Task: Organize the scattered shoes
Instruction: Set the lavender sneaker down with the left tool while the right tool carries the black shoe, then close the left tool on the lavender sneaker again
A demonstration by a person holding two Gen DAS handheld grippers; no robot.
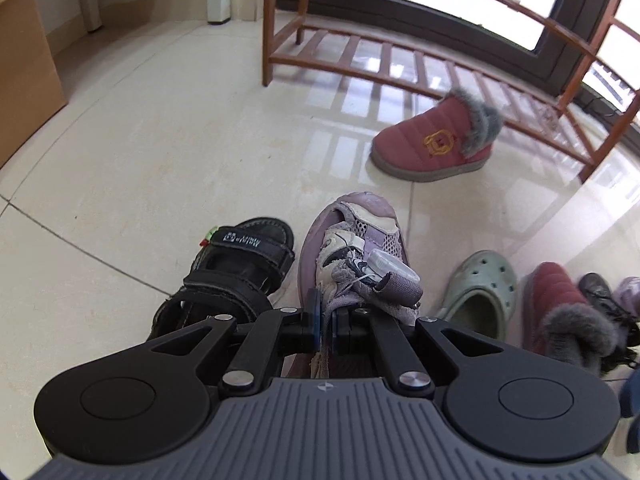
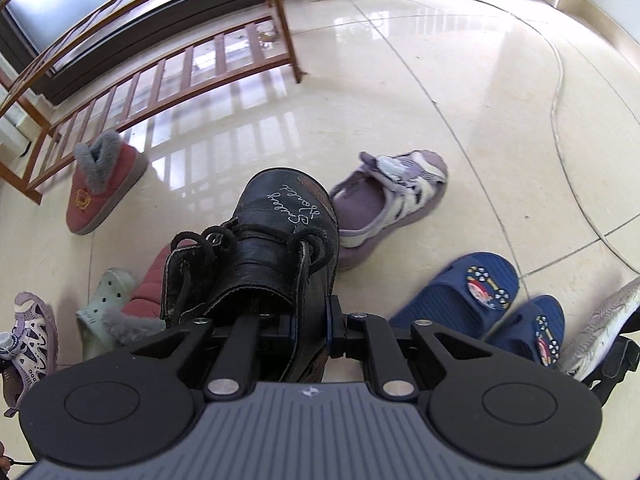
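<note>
My left gripper (image 1: 325,326) is shut on the rear collar of a purple mesh sneaker (image 1: 356,248), which hangs toe-forward over the tile floor. Beside it on the floor lies a black strap sandal (image 1: 236,276). My right gripper (image 2: 310,330) is shut on the side wall of a black leather lace-up boot (image 2: 272,240) with white script on its toe. A second purple sneaker (image 2: 392,200) lies on the floor just beyond the boot. A red fur-trimmed boot (image 1: 436,140) stands in front of the wooden shoe rack (image 1: 400,60).
A green clog (image 1: 480,292) and a second red fur-trimmed boot (image 1: 560,312) lie at the right in the left wrist view. Two blue slippers (image 2: 472,296) and a white shoe (image 2: 600,332) lie right of the boot. A cardboard box (image 1: 24,72) stands left. A cable (image 2: 560,92) crosses the floor.
</note>
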